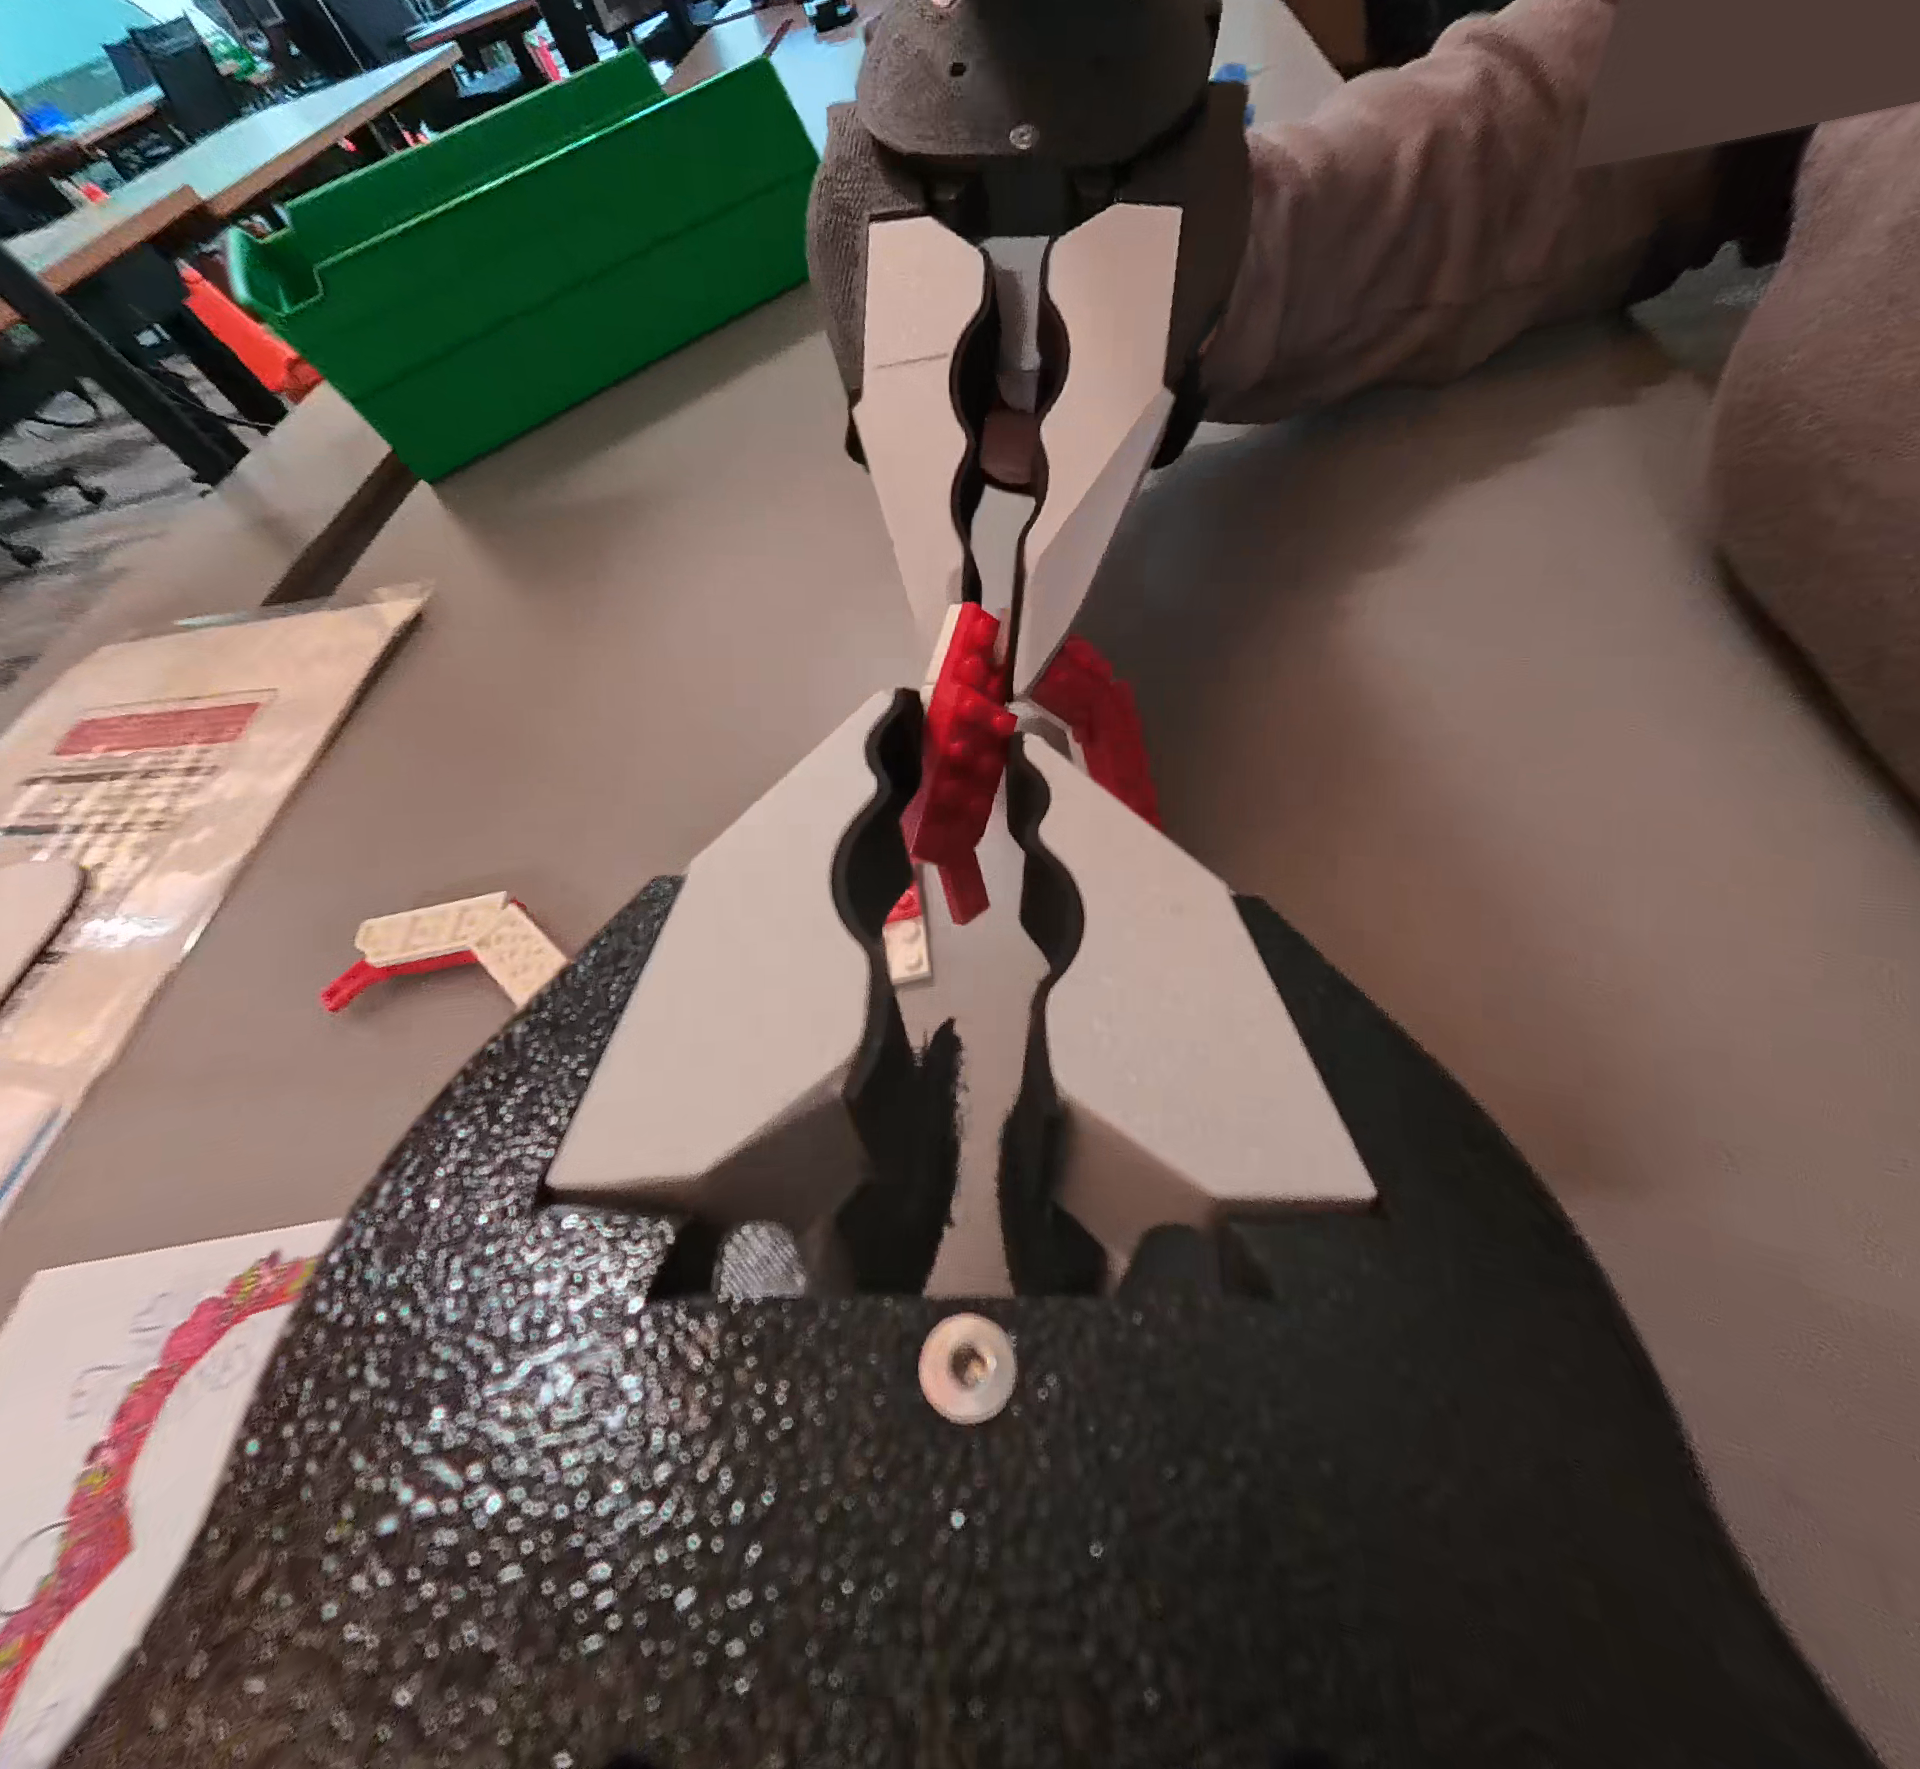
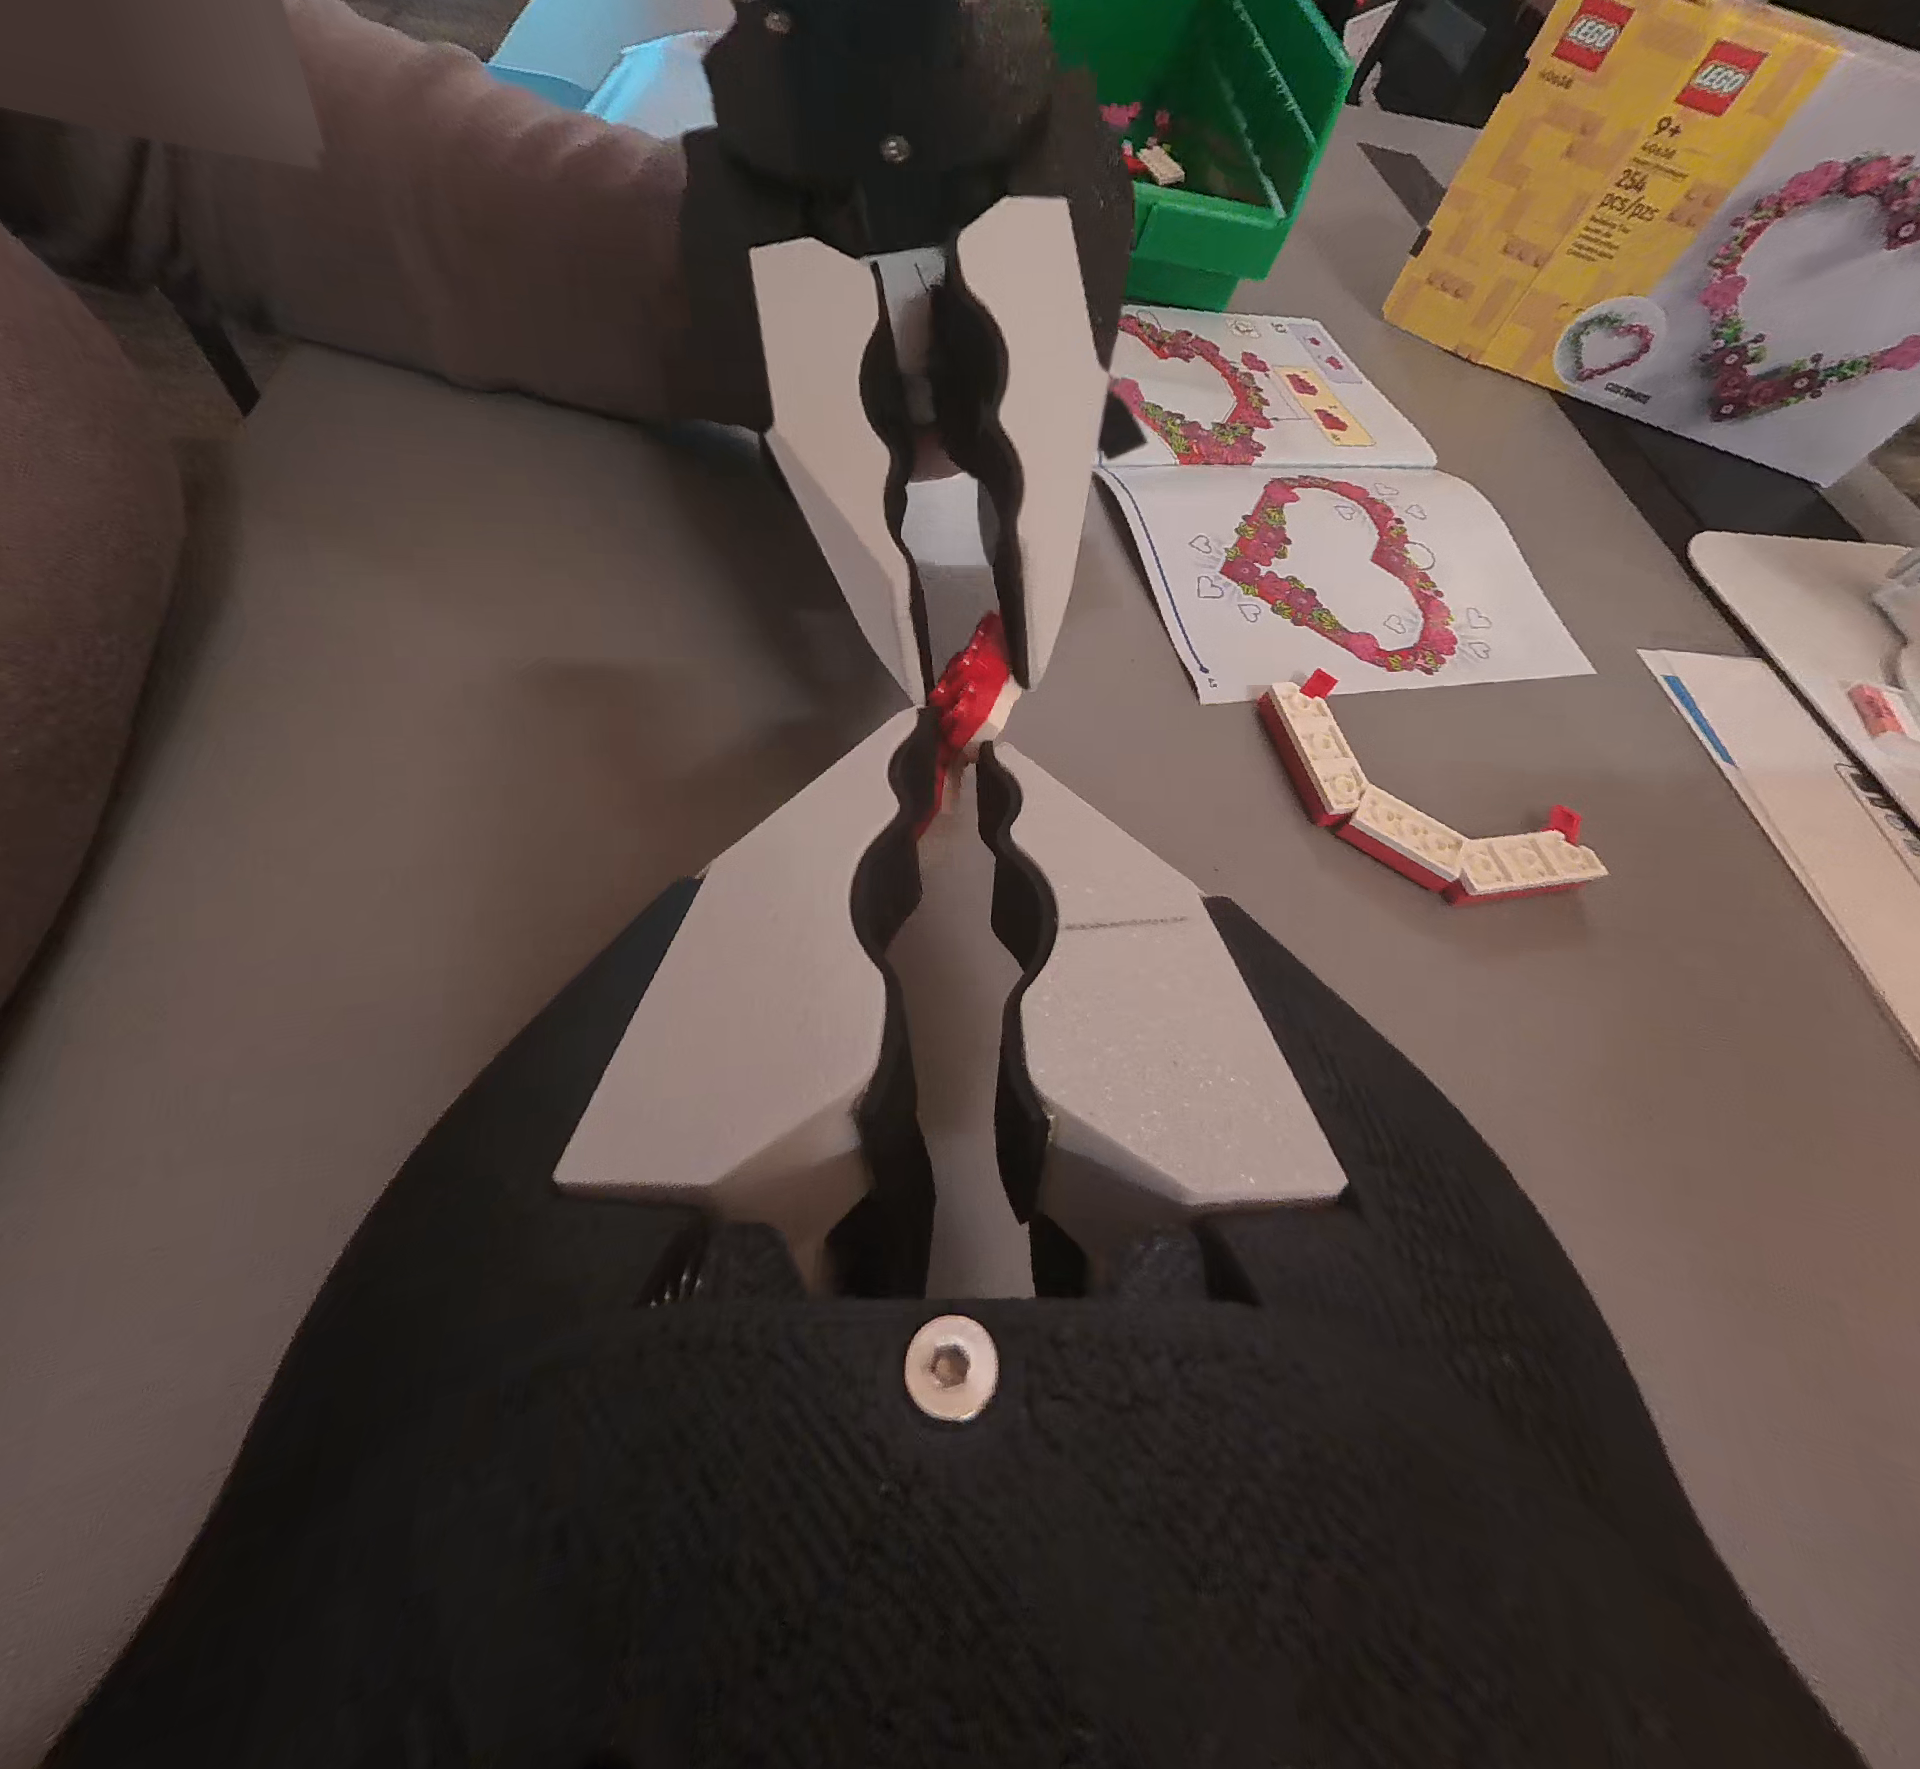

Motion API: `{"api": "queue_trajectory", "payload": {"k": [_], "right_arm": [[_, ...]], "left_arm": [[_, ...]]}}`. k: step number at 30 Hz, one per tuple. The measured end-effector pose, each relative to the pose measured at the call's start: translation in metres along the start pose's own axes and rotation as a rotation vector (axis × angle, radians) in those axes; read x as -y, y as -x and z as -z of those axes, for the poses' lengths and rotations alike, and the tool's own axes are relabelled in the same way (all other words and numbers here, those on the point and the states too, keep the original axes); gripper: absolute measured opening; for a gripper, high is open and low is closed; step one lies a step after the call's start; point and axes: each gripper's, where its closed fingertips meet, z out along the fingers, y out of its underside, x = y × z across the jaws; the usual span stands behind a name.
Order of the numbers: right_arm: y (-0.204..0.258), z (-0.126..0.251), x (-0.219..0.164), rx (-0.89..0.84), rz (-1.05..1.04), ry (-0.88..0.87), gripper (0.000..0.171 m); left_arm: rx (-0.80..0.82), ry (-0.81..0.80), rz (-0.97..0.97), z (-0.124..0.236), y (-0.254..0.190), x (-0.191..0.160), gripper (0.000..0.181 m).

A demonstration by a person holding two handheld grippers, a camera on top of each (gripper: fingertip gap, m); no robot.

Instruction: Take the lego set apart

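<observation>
Both tongs pinch my red-and-white lego piece point(image 1: 961, 743) tip to tip above the table point(image 1: 1455, 784): left tongs point(image 1: 961, 732) from below, right tongs point(image 2: 951, 763) opposite. Another lego segment point(image 2: 1423, 815) lies beside the open booklet point(image 2: 1340, 566).

Left tool point(image 1: 961, 743), seen from 6 o'clock, its white fingers with wavy black pads closed on a red studded lego strip point(image 1: 961, 763) held above the grey bench point(image 1: 1455, 836). Right tool point(image 1: 1003, 639), entering from 12 o'clock, pinches the strip's far end. At 9 o'clock, a white-and-red angled lego segment point(image 1: 457, 950) lies on the bench beside printed sheets point(image 1: 156, 763); at 10 o'clock, a green plastic bin point(image 1: 540, 265).
</observation>
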Motion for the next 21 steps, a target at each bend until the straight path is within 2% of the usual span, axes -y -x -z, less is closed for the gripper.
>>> {"api": "queue_trajectory", "payload": {"k": [3,6,9,13,16,21], "right_arm": [[-0.002,0.0,0.001,0.006,-0.053,-0.02,0.006],[-0.013,-0.001,0.003,0.006,-0.263,-0.069,0.007],[-0.019,-0.002,0.008,0.016,-0.397,-0.138,0.016],[-0.024,0.001,0.009,0.005,-0.46,-0.162,0.01],[-0.03,0.002,0.008,-0.009,-0.523,-0.172,0.023],[-0.042,0.004,0.002,-0.101,-0.543,-0.164,0.033]], "left_arm": [[-0.005,-0.023,0.029,0.0,0.001,0.001,0.013],[0.135,0.03,-0.125,0.0,0.012,0.0,0.015],[0.231,0.08,-0.203,-0.001,0.019,-0.001,0.014],[0.273,0.091,-0.248,-0.002,0.021,0.0,0.014],[0.324,0.132,-0.284,-0.002,0.027,-0.004,0.014],[0.386,0.174,-0.304,-0.002,0.034,-0.007,0.014]]}}
